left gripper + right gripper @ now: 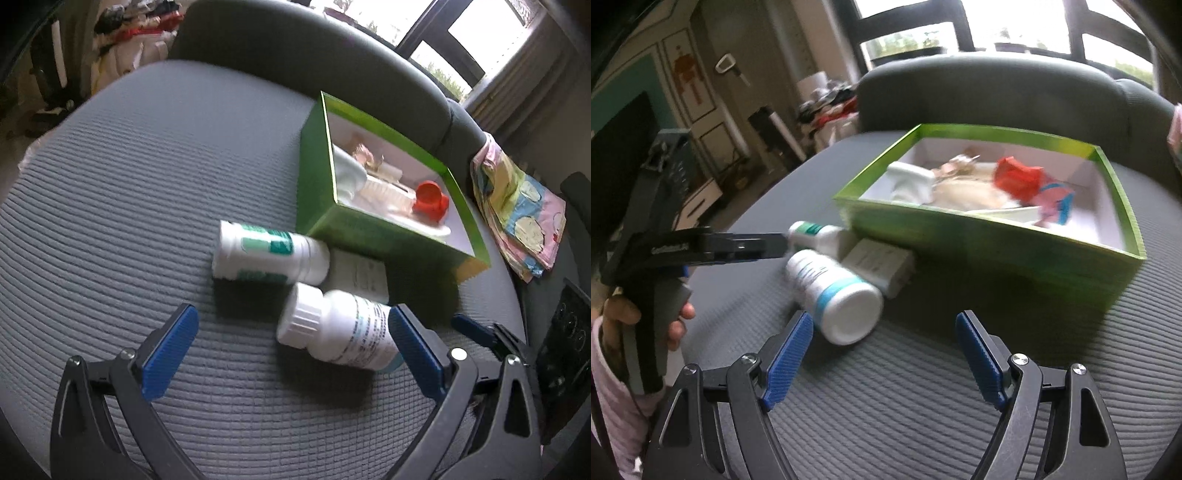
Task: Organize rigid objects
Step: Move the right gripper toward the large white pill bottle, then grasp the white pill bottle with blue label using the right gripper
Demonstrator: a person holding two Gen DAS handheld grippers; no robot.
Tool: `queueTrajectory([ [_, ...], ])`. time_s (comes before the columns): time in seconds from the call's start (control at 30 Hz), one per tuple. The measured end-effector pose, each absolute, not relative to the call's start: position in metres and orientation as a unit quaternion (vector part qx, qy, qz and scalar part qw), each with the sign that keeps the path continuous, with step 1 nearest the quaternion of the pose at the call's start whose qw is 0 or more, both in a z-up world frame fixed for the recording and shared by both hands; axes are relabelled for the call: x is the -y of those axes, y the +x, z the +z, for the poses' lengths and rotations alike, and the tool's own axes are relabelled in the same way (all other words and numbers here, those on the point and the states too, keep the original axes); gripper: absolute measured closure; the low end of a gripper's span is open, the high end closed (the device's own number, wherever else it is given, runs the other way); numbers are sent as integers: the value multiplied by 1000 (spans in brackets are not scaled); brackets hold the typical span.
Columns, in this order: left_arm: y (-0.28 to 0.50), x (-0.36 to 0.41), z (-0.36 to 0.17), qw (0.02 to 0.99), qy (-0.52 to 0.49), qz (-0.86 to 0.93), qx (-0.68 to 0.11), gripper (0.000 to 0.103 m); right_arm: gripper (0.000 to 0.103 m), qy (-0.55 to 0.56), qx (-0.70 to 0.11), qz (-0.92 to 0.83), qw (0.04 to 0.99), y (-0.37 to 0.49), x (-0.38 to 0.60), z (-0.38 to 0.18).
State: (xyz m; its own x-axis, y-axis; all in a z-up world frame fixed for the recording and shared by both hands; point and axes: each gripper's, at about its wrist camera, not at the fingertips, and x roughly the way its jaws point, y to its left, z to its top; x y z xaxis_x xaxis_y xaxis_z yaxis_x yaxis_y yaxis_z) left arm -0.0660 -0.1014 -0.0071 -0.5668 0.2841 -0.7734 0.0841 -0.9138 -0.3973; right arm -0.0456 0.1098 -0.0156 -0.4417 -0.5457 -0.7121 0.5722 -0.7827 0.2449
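Two white pill bottles lie on their sides on a grey cushion. The nearer one (338, 328) (833, 291) has a blue band. The farther one (267, 256) (816, 236) has a green label. A small white box (360, 275) (881, 264) lies between them and a green open box (332, 210) (979, 236) holding a red cup (428, 199) (1015, 173) and white items. My left gripper (291, 347) is open, its right pad beside the nearer bottle. My right gripper (884, 350) is open and empty, just in front of that bottle.
The grey ribbed cushion (129, 203) (923, 406) has a dark padded backrest (332, 62) (997, 92) behind the box. A colourful folded cloth (517, 206) lies at the right edge. The left gripper's body and the hand holding it (665, 258) show at the left of the right wrist view.
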Motion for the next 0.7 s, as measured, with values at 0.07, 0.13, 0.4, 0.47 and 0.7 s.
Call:
queueTrajectory([
  [0.07,-69,97,-11,66,-469,858,201,1,22,417,-23,-842,341,-45,-100,-21],
  [0.13,-71,94,-14,74,-472,855,201,1,22,420,-29,-839,344,-46,-92,-25],
  [0.4,-78,88,-24,102,-477,845,219,1,22,426,-31,-833,351,-52,-77,-39],
  [0.47,-78,86,-24,108,-475,845,221,1,22,428,-32,-832,353,-52,-74,-41],
  [0.7,-83,78,-31,126,-479,839,224,2,22,431,-33,-825,364,-58,-66,-50],
])
